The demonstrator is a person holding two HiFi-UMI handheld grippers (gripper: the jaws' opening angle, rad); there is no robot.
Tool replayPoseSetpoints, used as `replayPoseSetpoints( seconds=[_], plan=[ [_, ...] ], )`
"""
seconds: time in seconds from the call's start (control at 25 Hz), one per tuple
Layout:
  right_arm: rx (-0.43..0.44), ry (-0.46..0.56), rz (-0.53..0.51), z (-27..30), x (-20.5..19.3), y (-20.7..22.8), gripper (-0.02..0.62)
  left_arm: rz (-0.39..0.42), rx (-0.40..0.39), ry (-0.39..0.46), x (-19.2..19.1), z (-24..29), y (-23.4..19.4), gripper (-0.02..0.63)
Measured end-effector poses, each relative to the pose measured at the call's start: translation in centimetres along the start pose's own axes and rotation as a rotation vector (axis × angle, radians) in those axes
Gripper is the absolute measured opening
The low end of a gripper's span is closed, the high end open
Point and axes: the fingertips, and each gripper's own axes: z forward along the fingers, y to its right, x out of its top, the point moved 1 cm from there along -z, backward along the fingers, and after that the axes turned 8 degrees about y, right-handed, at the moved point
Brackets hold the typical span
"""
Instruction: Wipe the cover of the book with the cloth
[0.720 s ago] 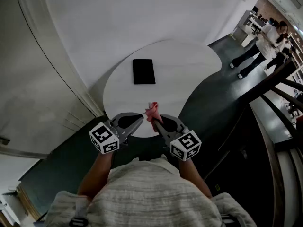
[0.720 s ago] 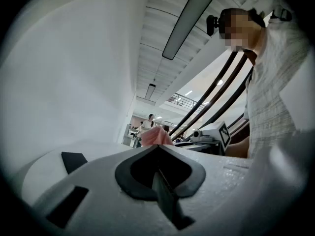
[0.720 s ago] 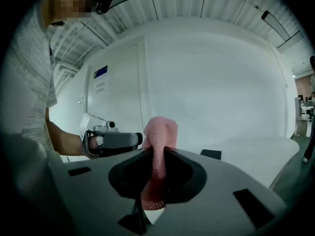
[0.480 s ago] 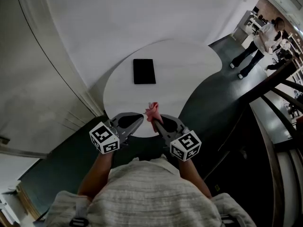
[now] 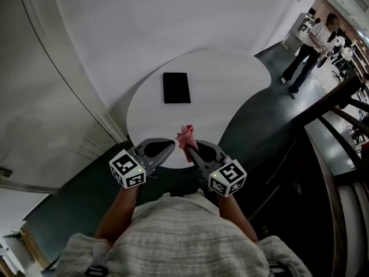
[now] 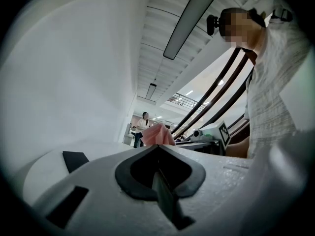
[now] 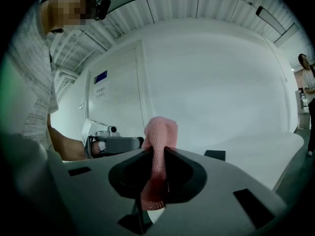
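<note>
Round white bench [image 5: 230,97] by a white wall [image 5: 144,16].
I'm clamping the pink cloth [image 5: 186,135] in my right hand-held gripper [image 5: 189,148]; my left hand-held gripper [image 5: 172,145] is sitting closed; the book [image 5: 176,87] is lying beyond.

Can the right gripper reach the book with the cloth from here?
Probably yes: the right gripper, shut on the cloth, is at the table edge, and nothing stands between it and the book.

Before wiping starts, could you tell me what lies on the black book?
Nothing: the flat black rectangular book lies bare. Its underside, against the round white table, is covered.
</note>
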Motion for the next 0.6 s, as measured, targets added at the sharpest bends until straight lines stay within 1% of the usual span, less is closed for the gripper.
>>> replayPoseSetpoints(
  seconds=[0.36, 0.6],
  plan=[
    [-0.009, 0.008, 0.026, 0.6, 0.2, -1.0, 0.052, -0.011, -0.004, 0.011, 0.2, -0.9, -0.1, 0.014],
    [-0.013, -0.012, 0.039, 1.3, -0.1, 0.0, 0.052, -0.031, -0.007, 0.006, -0.4, -0.1, -0.9, 0.014]
  ],
)
